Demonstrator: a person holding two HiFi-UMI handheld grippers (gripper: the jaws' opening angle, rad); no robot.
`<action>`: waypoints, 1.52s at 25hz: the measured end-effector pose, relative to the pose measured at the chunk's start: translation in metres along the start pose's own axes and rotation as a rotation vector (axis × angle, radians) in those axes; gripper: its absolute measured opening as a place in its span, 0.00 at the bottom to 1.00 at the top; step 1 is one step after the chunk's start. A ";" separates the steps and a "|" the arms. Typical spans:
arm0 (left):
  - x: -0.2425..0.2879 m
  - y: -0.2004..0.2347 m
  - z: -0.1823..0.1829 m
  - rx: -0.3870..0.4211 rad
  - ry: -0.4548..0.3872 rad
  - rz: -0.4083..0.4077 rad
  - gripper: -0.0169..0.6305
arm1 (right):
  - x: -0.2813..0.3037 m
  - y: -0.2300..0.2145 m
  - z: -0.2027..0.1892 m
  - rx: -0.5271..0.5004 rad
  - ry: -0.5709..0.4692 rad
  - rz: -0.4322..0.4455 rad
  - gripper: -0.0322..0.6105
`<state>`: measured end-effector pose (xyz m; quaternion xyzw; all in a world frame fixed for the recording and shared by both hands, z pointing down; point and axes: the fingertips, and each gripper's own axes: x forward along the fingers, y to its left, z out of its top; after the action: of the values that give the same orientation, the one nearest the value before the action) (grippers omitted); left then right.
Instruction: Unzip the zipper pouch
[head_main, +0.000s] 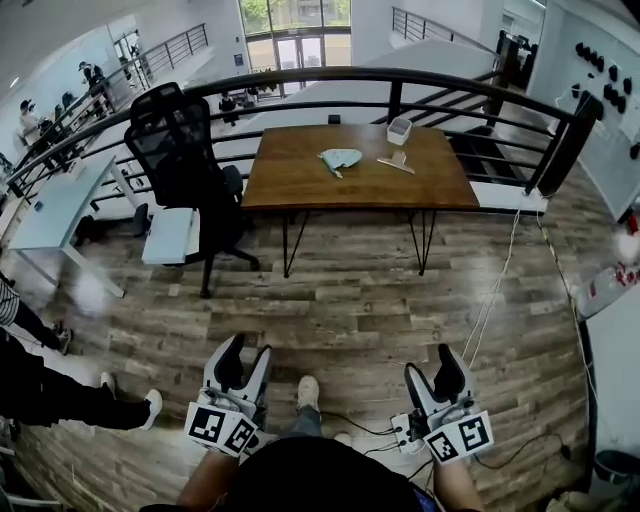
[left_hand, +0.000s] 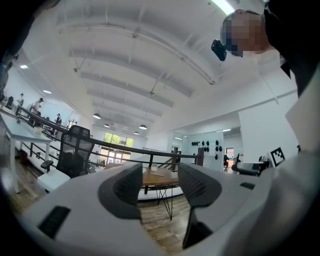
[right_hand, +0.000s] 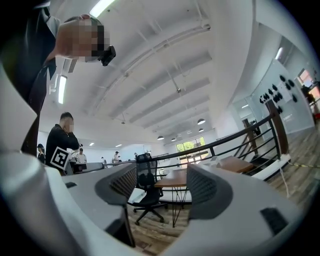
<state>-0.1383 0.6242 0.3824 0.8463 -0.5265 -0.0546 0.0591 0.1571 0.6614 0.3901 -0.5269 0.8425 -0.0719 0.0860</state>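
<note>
Zipper pouch (head_main: 341, 158), pale green, lies flat near the middle of the brown desk (head_main: 290, 190), well apart from both grippers. Wooden plank floor (head_main: 360, 290) fills most of the head view, and a dark curved railing (head_main: 300, 76) runs behind the brown desk, which stands on thin black legs at the far side of the floor. At its left end stands a black office chair (head_main: 178, 150), and further left a white desk (head_main: 55, 210).

At the bottom of the head view the person holds the two grippers low, one at each side of a white shoe (head_main: 308, 391). The left gripper (head_main: 247, 352) has its jaws wide apart; in the left gripper view only the far desk and the floor show between its ribbed pads. The right gripper (head_main: 432, 365) is also wide, and in the right gripper view the chair and the desk show through the gap, with nothing touching the pads.

On the brown desk, right of the pouch, lies a thin tan stick (head_main: 396, 165). Behind it, near the far edge, stands a small white container (head_main: 399, 130).
</note>
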 end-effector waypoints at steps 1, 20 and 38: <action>0.010 0.008 -0.002 -0.004 -0.002 -0.002 0.37 | 0.008 -0.002 0.001 -0.010 -0.001 -0.008 0.51; 0.160 0.175 0.025 0.007 -0.048 -0.034 0.36 | 0.225 -0.017 0.015 -0.096 -0.004 -0.059 0.43; 0.252 0.202 0.005 0.010 0.016 -0.043 0.25 | 0.333 -0.077 -0.009 -0.083 0.080 -0.009 0.39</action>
<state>-0.2070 0.3087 0.4014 0.8583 -0.5078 -0.0466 0.0578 0.0794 0.3283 0.3922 -0.5304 0.8452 -0.0585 0.0301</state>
